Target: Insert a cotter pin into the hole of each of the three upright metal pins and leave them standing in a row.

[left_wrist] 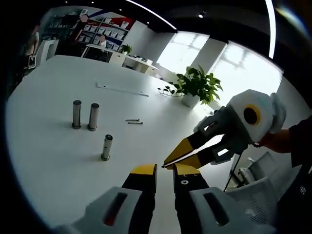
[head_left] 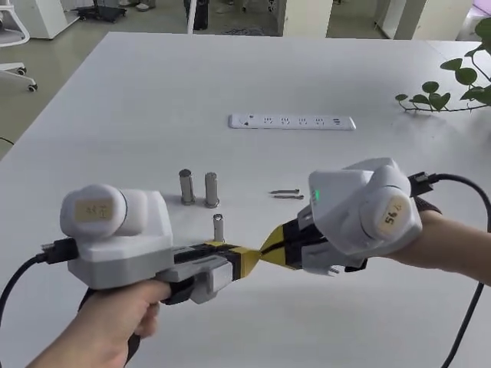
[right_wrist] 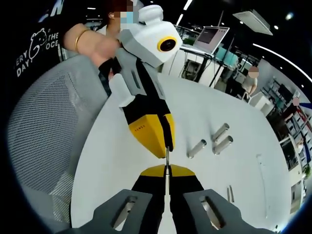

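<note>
A person's left hand (head_left: 107, 330) and right hand (head_left: 441, 241) are holding two handheld grippers tip to tip just above a white worktop (head_left: 115, 115), close to the body. In the right gripper view, the right gripper (right_wrist: 166, 170) is pinching a thin cotter pin (right_wrist: 167, 158). Its yellow-tipped fingers (right_wrist: 153, 171) are pressing together on the pin's near end, and the pin is pointing straight ahead to the tip of the left gripper (right_wrist: 165, 150).

In the left gripper view, the left gripper (left_wrist: 165, 169) is showing its fingers (left_wrist: 145, 170) a narrow slit apart, with the right gripper (left_wrist: 170, 161) sitting at the mouth of that slit. Whether they are touching the pin cannot be told. In the head view the two yellow tips are meeting in mid-frame, left gripper (head_left: 245, 259) against right gripper (head_left: 270, 249).

Just beyond that meeting point, the nearest metal pin (head_left: 219, 228) is standing upright and alone on the worktop. Farther back and slightly to the left, two more metal pins (head_left: 186, 186) (head_left: 211, 189) are standing side by side, close but apart. To their right, two spare cotter pins (head_left: 285, 193) are lying flat together.

Well behind them a white power strip (head_left: 291, 122) is lying across the worktop, and a leafy green plant (head_left: 453, 88) is reaching in at the far right edge.
</note>
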